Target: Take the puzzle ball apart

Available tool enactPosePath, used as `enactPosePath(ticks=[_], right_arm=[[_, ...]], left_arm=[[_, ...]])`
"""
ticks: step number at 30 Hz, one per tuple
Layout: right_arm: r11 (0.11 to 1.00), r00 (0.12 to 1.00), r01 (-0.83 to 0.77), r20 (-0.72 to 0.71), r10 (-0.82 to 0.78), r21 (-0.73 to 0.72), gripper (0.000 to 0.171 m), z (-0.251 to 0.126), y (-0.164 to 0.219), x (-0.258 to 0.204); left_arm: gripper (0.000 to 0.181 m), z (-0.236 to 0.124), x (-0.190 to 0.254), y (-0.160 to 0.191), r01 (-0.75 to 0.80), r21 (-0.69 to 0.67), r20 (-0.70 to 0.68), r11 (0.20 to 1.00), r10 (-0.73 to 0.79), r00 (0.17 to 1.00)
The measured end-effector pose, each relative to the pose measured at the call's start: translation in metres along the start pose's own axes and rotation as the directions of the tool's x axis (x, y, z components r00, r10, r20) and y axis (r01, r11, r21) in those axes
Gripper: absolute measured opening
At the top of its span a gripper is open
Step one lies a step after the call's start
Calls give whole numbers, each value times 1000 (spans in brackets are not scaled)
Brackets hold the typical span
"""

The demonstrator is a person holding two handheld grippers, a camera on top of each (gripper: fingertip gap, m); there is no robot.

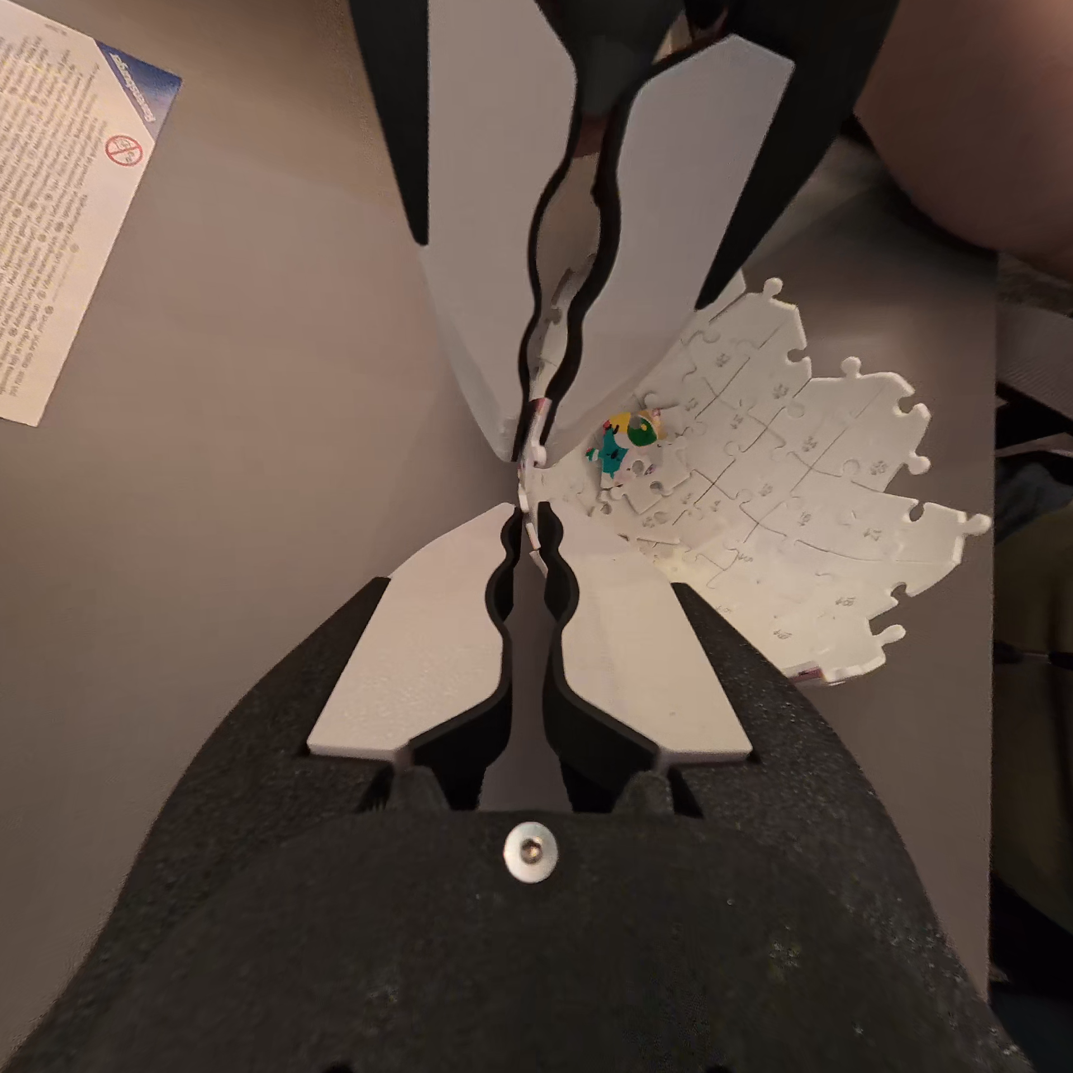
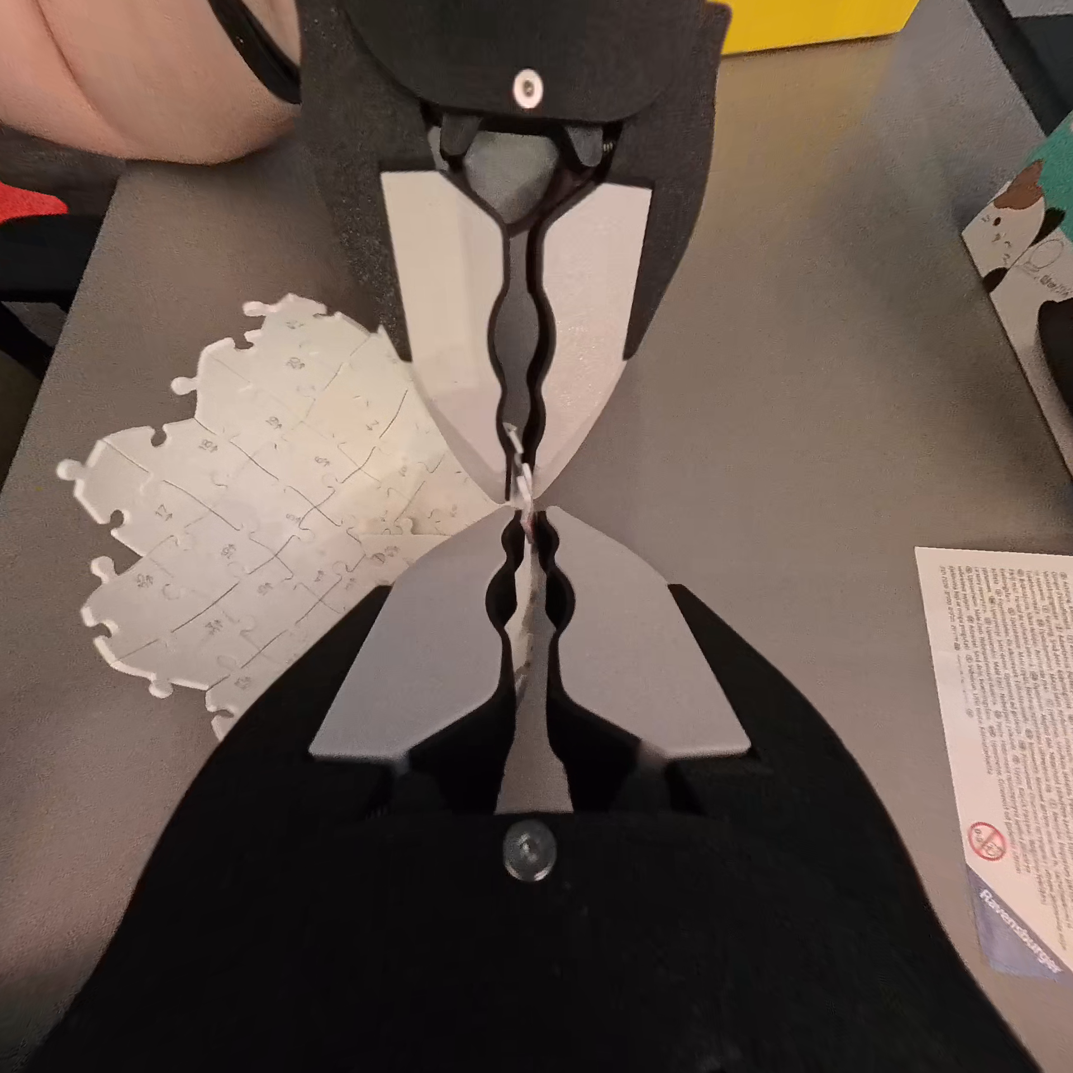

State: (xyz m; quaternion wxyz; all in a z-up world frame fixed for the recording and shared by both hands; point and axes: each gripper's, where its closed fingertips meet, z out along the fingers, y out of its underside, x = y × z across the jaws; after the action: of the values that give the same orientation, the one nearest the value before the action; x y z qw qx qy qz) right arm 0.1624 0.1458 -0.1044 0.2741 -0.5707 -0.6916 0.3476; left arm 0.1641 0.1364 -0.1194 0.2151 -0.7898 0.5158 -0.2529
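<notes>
Grey tabletop [image 2: 813,435] filled both wrist views, with the two handheld grippers meeting tip to tip above it. Left gripper [image 1: 527,511], black-bodied with white finger plates and wavy black pads, reached in from the near edge of its own view, and its jaws were pressed almost together on the thin edge of a white puzzle piece. Right gripper [image 2: 527,517] faced it from the far side, jaws likewise nearly closed, pinching the same narrow strip of pieces [image 2: 525,493] where the tips met. Puzzle ball [image 1: 784,493] lay as an open, curved white shell on the table, to the right of the tips in the left wrist view and to their left in the right wrist view, its one edge rising to the pinch point. Its inner face showed interlocking pieces with small printed marks and a knobbed rim. Printed leaflet [image 1: 64,191], white with a blue corner, rested flat on the table well apart from the shell. Picture box [image 2: 1028,232] stood at the far right edge of the right wrist view, and part of a yellow object [image 2: 813,23] showed at the top. Small colourful loose piece [image 1: 624,444], teal, green and yellow, sat inside the shell near the tips
</notes>
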Motion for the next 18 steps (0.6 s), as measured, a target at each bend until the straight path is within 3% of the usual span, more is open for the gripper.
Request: enactPosePath(ticks=[18], right_arm=[[996, 995, 90, -56, -89, 15, 3, 2, -2, 2]], left_arm=[[3, -2, -2, 3, 81, -21, 9, 996, -81, 997]])
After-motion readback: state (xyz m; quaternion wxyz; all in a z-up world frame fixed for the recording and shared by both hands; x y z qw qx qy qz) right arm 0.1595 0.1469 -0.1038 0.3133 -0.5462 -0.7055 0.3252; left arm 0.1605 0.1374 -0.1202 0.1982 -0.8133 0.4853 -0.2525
